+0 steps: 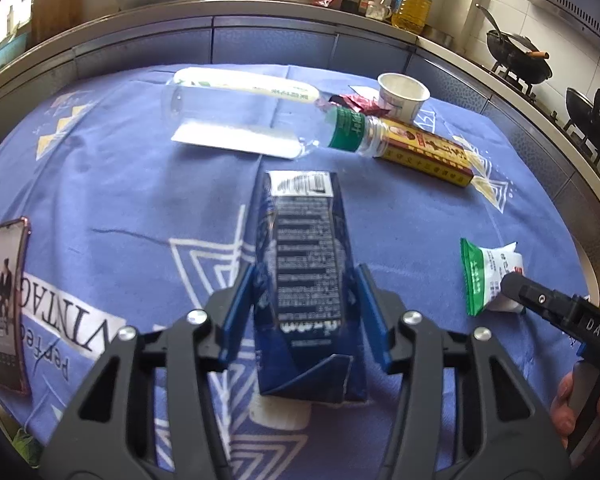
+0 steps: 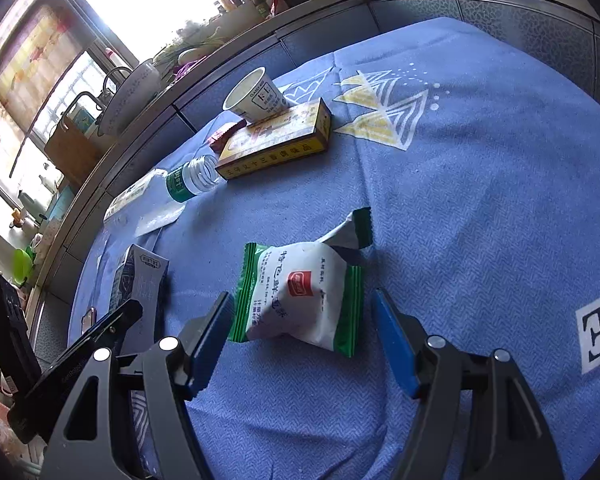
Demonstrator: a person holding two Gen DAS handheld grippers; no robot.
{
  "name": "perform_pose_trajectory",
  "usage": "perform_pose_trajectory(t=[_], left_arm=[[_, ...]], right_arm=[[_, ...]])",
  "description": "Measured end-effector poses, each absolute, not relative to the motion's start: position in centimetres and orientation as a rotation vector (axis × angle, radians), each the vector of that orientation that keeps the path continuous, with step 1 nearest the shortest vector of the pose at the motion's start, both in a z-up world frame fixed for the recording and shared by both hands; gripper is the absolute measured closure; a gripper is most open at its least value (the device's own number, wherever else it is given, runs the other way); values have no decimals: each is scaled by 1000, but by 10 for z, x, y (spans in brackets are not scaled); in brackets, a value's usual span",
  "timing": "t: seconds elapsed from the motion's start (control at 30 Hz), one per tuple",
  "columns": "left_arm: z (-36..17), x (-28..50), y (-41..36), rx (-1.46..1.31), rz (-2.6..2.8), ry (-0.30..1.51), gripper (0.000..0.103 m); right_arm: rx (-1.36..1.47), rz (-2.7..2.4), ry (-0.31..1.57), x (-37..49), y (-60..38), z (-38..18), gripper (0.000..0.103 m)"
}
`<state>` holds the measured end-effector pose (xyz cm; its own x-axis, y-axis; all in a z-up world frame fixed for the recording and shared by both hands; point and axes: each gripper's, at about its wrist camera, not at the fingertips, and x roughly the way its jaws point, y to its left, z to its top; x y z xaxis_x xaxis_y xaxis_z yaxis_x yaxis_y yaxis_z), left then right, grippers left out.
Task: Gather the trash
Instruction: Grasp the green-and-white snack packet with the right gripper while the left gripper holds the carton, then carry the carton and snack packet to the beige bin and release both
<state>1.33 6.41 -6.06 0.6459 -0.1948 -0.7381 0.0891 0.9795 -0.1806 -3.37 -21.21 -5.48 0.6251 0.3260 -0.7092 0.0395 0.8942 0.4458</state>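
Note:
A dark blue drink carton (image 1: 306, 276) lies on the blue tablecloth, between the fingers of my left gripper (image 1: 305, 280); the jaws stand open around it with small gaps at each side. The carton also shows in the right wrist view (image 2: 140, 280). A green and white snack packet (image 2: 300, 300) lies between the open fingers of my right gripper (image 2: 302, 312), not clamped. In the left wrist view the packet (image 1: 488, 272) lies at the right, with the right gripper's finger (image 1: 540, 300) over it.
A clear plastic bottle (image 1: 252, 116) lies on its side at the back. A yellow box (image 1: 424, 152), a red wrapper (image 1: 356, 104) and a paper cup (image 1: 402, 94) lie beyond it. A phone (image 1: 6, 304) lies at the cloth's left edge. A counter with woks (image 1: 518, 56) runs behind.

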Motion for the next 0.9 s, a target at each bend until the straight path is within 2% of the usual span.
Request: perform_pose_trajectory(t=[0.03, 0.1, 0.17, 0.23, 0.43, 0.6, 0.73, 0.9], left_arm=[[-61, 14, 66, -142, -166, 855, 54], [-61, 14, 68, -157, -173, 860, 55], [-59, 14, 70, -169, -177, 860, 55], [-56, 13, 71, -187, -189, 855, 55], [-34, 14, 56, -170, -228, 822, 55], [-16, 26, 12, -125, -318, 816, 55], [1, 40, -52, -59, -459, 809, 55], [20, 48, -172, 44, -698, 781, 55]], right_arm=[[436, 181, 895, -33, -209, -56, 54], [421, 207, 902, -33, -205, -57, 69], [402, 231, 894, -35, -200, -55, 77], [390, 256, 870, -38, -198, -49, 90], [347, 263, 770, -48, -203, -29, 91], [391, 203, 702, -54, -242, -22, 92], [427, 80, 624, -65, -300, -13, 92], [442, -144, 537, -95, -396, -10, 92]])
